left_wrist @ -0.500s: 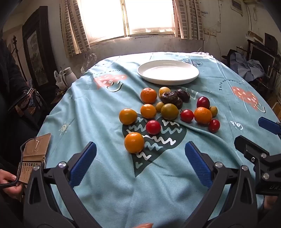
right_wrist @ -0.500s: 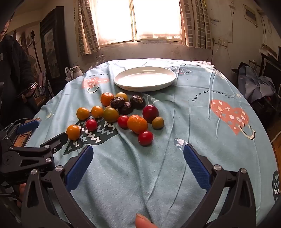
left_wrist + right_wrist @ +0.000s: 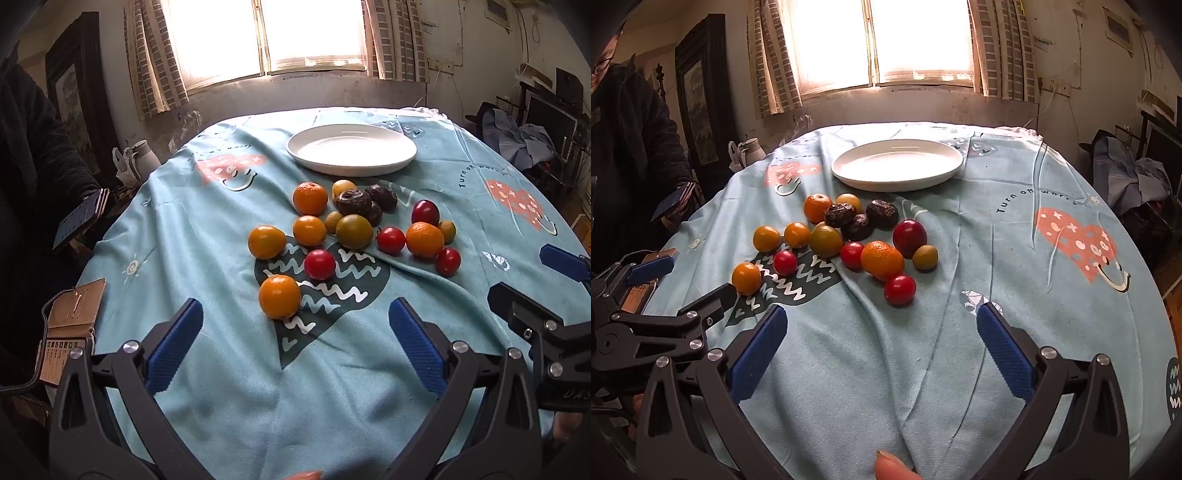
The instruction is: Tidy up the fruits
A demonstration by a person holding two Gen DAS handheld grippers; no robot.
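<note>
Fruits [image 3: 351,229] are lying loose in a cluster mid-table on the blue tablecloth [image 3: 221,369], just in front of the white plate [image 3: 352,147], which is sitting bare toward the window side. Left gripper [image 3: 295,347] is hovering over the near cloth w/ jaws spread fully wide, gripping nothing; nearest item, an orange fruit [image 3: 279,296], is lying just ahead of it, between the finger lines, not touching. Right gripper [image 3: 882,349] is likewise standing wide open and holding nothing; a red tomato [image 3: 899,289] is lying just ahead of it, apart from both pads. Remaining fruits are lying farther off, toward the plate.
</note>
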